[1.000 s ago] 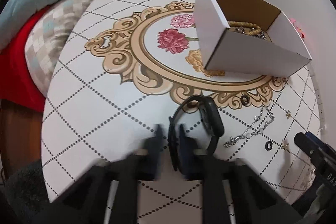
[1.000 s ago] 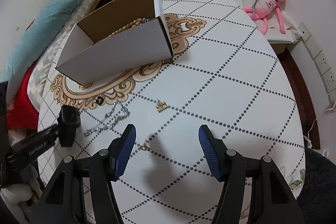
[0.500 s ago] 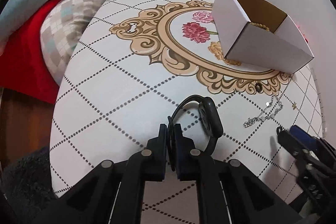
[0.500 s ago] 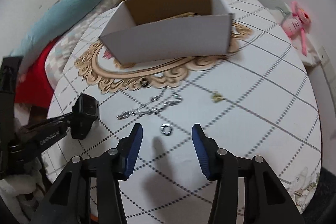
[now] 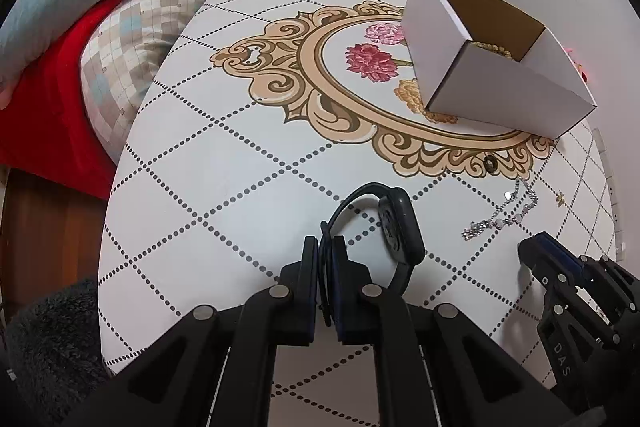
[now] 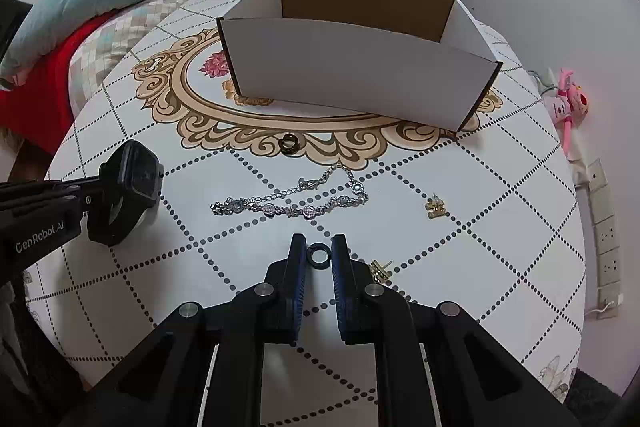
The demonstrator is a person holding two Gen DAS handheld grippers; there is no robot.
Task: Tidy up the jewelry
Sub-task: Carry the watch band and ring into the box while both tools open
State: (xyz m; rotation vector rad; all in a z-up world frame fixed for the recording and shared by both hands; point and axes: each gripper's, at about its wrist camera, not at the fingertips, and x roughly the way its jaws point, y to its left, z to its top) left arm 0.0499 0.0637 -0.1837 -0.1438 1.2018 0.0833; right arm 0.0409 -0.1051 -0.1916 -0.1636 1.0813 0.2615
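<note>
White oilcloth with a dotted diamond grid and a gold scrolled floral medallion covers the round surface (image 6: pixel 500 239). On the medallion stands the white cardboard box with a brown interior (image 6: pixel 360 75); the left wrist view shows a beaded strand inside it. The black smartwatch with a rubber strap (image 5: pixel 400 227) is gripped by the left gripper (image 5: pixel 326 255), whose jaws are shut on the strap. A silver link bracelet (image 6: pixel 288 205) lies stretched crosswise on the surface between the box and the right gripper (image 6: pixel 319 253). Two small gold earrings (image 6: pixel 436 209) lie to the right of it, and a dark ring (image 6: pixel 289 143) rests at the medallion's edge. The small dark metal ring (image 6: pixel 319 254) lies flat directly between the right jaws, which have just been closing around it; the pads stand just beside its rim, and firm contact cannot be confirmed. The right hand is the nearer one, and the box lies straight ahead, beyond the bracelet.
</note>
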